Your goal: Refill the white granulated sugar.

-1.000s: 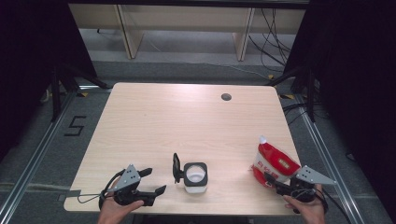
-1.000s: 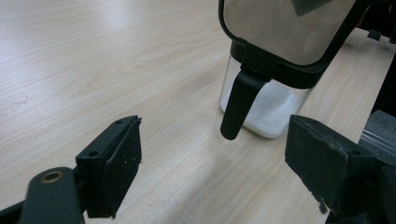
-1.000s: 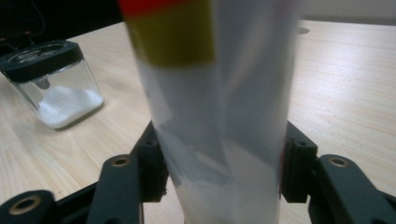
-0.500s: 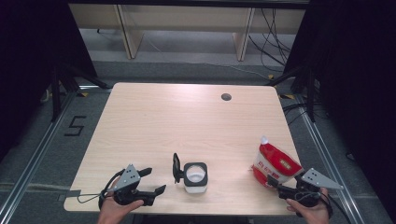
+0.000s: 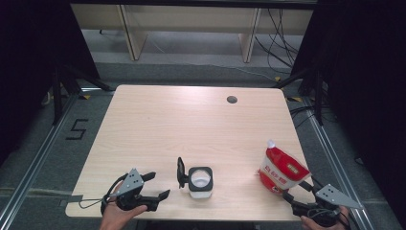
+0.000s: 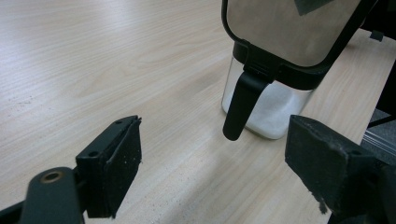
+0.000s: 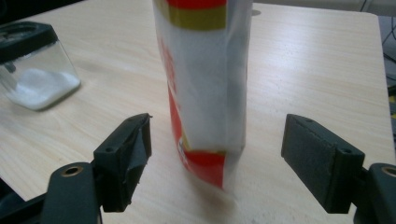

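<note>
A clear square container (image 5: 200, 182) with a black rim and white powder inside stands near the table's front edge, its black-framed lid (image 5: 181, 172) flipped open to its left. In the left gripper view the container (image 6: 271, 100) and raised lid (image 6: 292, 28) are just ahead. My left gripper (image 5: 158, 186) stands open, left of the container. A red and white pouch (image 5: 281, 170) stands upright at the front right. My right gripper (image 5: 299, 194) is open just before the pouch (image 7: 205, 79), apart from it.
The light wooden table (image 5: 191, 124) has a round cable hole (image 5: 232, 99) at the back right. Shelving legs and cables lie on the floor beyond. The container (image 7: 35, 65) sits left of the pouch in the right gripper view.
My right gripper has let go of the pouch and drawn back toward the table's front edge. The pouch stays standing. The left gripper has not moved.
</note>
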Demonstrator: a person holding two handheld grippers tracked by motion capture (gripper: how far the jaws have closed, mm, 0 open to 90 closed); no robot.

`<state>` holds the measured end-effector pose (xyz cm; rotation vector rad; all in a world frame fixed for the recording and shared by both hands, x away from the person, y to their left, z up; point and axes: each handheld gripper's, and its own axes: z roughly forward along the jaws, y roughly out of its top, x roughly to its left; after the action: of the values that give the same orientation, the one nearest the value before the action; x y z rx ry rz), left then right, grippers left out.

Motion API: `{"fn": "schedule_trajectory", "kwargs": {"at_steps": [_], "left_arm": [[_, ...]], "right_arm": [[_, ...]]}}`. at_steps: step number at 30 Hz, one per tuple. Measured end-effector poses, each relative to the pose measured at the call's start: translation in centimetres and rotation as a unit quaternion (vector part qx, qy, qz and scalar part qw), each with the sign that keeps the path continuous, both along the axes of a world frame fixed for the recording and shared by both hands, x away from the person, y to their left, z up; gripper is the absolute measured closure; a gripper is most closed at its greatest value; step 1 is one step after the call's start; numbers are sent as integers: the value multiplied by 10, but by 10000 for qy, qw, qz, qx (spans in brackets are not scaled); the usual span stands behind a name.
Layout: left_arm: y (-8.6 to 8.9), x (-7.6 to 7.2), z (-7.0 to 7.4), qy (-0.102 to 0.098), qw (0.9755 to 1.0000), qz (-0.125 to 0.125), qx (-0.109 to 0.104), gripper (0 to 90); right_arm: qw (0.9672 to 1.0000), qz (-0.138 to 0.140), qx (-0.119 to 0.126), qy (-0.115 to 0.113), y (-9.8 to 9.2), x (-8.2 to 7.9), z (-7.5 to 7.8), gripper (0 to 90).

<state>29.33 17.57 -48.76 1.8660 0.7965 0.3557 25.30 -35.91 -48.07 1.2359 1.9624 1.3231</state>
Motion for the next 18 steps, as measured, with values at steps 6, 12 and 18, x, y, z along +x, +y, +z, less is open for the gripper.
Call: {"fn": "schedule_trajectory", "kwargs": {"at_steps": [6,12,18], "left_arm": [[0,1,1,81,9999,59,60,181],[-1,3,2,95,9999,61,34,183],[-4,3,2,165,9998,46,76,184]], "right_arm": [[9994,-37,-332,30,-3,-6,-2,241],[9986,-160,-338,370,1,-18,-3,227],[9980,-56,-472,408,-2,-20,-6,221]]}}
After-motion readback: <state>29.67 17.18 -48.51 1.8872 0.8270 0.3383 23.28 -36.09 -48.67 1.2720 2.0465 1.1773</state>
